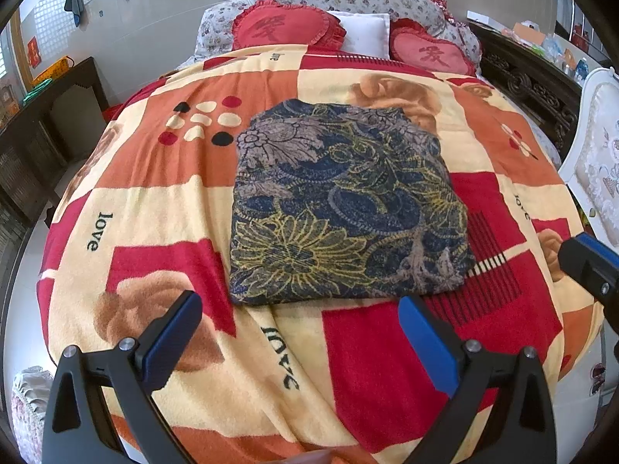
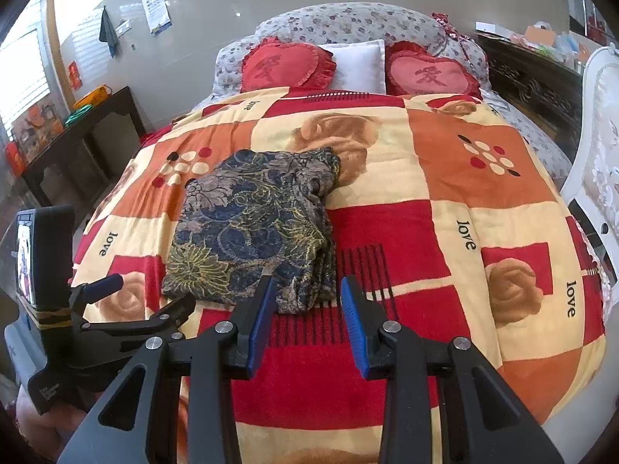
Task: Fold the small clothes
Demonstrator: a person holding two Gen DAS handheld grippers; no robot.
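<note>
A dark blue garment with grey and yellow flower print [image 1: 344, 205] lies folded into a thick rectangle on the patchwork blanket [image 1: 154, 208]; it also shows in the right wrist view [image 2: 255, 228]. My left gripper [image 1: 300, 338] is open and empty, just short of the garment's near edge. My right gripper [image 2: 307, 317] is open and empty, its fingertips over the garment's near right corner. The left gripper [image 2: 143, 290] shows at the left of the right wrist view, and the right gripper's finger [image 1: 592, 263] at the right edge of the left wrist view.
The blanket [image 2: 445, 212] covers a bed. Two red heart cushions [image 1: 286, 27] and a white pillow [image 1: 367, 31] lie at the head. A dark side table [image 1: 58, 116] stands left, a carved dark cabinet [image 1: 534, 85] and a white chair [image 1: 595, 154] right.
</note>
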